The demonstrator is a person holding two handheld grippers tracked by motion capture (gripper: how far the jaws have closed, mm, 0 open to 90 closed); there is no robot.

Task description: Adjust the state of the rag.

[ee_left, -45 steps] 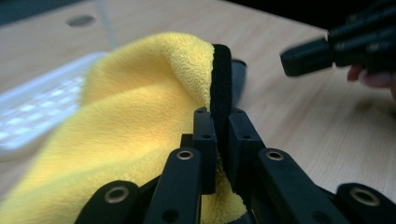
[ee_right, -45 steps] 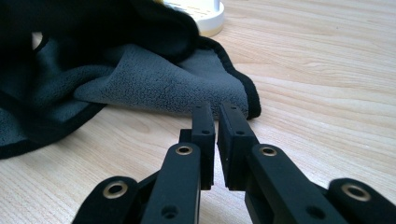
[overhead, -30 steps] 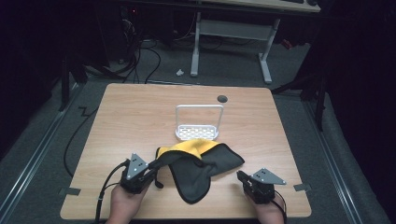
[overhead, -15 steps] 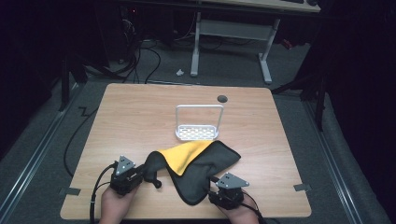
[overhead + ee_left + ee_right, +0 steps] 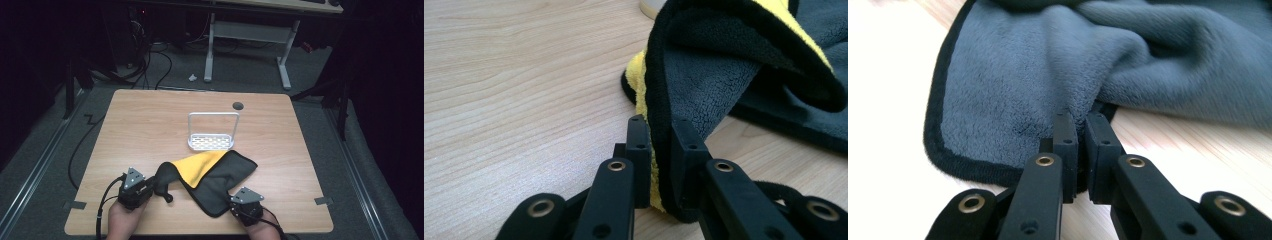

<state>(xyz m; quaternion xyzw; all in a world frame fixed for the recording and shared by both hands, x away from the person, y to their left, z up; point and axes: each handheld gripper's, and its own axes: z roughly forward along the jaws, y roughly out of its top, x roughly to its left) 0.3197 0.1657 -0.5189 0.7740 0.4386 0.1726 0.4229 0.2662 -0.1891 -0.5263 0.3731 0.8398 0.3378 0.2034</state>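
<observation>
A grey and yellow cloth (image 5: 212, 177) lies crumpled on the near half of the wooden table (image 5: 150, 120), its yellow side showing in a folded-over flap toward the middle and the grey side spread out to the right. Just beyond it stands a small white rack (image 5: 213, 131) with a tall wire handle, the cloth's far edge touching or nearly touching its base. A dark round hole (image 5: 238, 105) sits in the tabletop farther back.

The left gripper (image 5: 150, 186) is at the near left of the table, held in a hand (image 5: 125, 220) that comes up from the bottom edge. Its jaws are pinched together on the cloth's left corner; in the left gripper view the black hem and a strip of yellow (image 5: 655, 150) run down between the two black jaws, and the cloth rises from them in a raised fold.

The right gripper (image 5: 239, 204) is at the near edge, right of centre, against the cloth's lower corner. Its jaws have just been closing, and in the right gripper view they stand narrow with a tuck of grey pile (image 5: 1078, 112) caught between them, the black hem (image 5: 943, 150) curving away to the left flat on the table
</observation>
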